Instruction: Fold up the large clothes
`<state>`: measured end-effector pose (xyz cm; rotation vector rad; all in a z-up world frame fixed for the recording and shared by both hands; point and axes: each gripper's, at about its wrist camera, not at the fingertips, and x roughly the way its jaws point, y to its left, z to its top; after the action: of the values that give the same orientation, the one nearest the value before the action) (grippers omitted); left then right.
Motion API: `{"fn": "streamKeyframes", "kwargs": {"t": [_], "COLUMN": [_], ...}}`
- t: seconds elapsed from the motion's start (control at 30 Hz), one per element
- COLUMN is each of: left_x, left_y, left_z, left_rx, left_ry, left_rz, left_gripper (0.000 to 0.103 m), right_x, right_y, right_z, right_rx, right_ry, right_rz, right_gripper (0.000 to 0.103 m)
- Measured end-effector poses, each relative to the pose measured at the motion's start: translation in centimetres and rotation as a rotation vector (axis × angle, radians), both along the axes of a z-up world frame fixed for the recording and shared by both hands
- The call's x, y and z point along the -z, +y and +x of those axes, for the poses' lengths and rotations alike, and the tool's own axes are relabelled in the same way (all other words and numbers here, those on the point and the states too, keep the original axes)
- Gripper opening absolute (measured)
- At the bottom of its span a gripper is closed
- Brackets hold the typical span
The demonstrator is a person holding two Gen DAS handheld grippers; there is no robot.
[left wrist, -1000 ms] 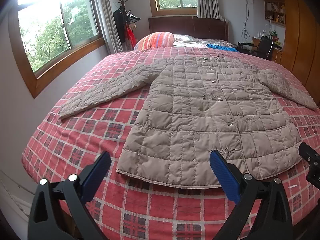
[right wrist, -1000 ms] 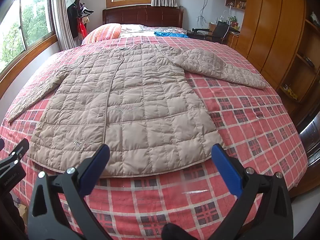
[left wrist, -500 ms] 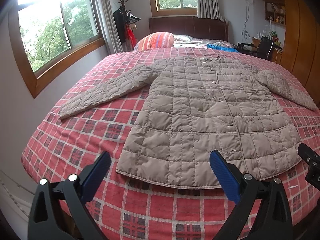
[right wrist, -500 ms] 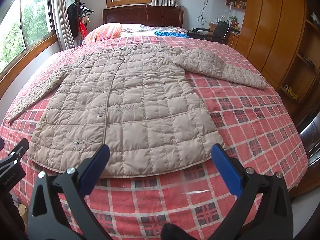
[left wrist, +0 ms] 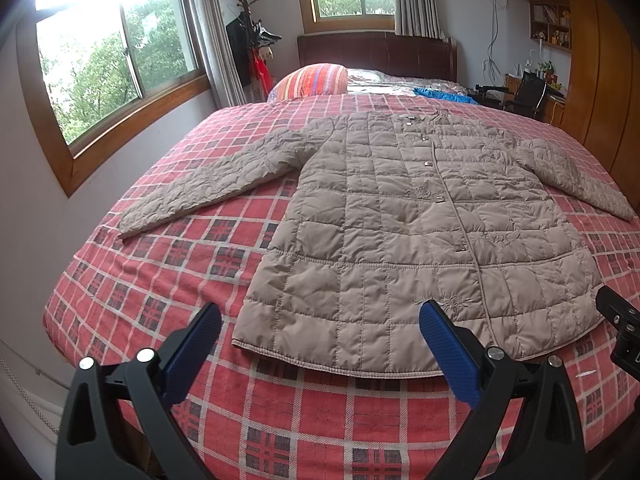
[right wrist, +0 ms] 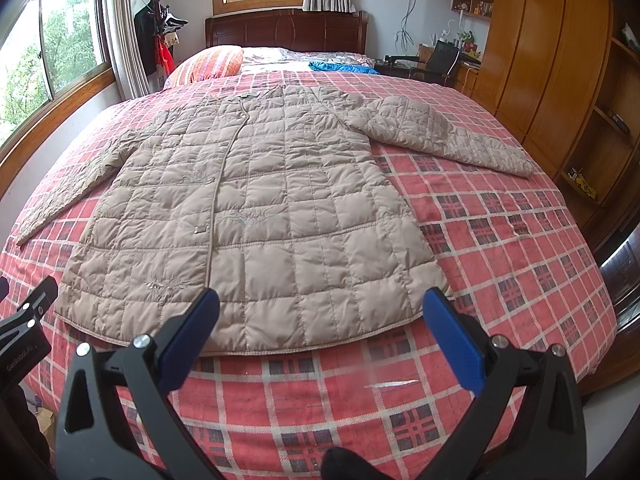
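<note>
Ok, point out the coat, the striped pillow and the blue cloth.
coat (left wrist: pixel 400 232): left wrist view, front panel.
striped pillow (left wrist: pixel 316 80): left wrist view, its side.
blue cloth (right wrist: pixel 340 67): right wrist view, its middle.

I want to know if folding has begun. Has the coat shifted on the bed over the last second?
No. The coat lies flat, its hem on the same checks of the plaid bedspread as before.

A home bedroom — a wide bed under a red plaid cover, with a dark wooden headboard and a striped pillow at its far edge. Curtained windows, a coat stand hung with clothes, and a wooden wardrobe — all domestic furnishings.
</note>
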<state>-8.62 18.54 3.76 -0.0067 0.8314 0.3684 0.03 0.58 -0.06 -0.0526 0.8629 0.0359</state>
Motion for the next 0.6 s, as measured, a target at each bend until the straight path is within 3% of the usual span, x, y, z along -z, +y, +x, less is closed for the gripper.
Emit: {"fn": "streamKeyframes", "kwargs": {"t": [0.6], "left_x": [0.05], "left_y": [0.07], "left_z": [0.03], "left_rx": [0.001], "left_ry": [0.001], "left_rz": [-0.001], "left_gripper": [0.099], "right_x": [0.19], "right_y": [0.26], "right_z": [0.11], "right_rx": [0.000], "right_ry": [0.003], "right_rz": [0.001], "right_gripper": [0.101]}}
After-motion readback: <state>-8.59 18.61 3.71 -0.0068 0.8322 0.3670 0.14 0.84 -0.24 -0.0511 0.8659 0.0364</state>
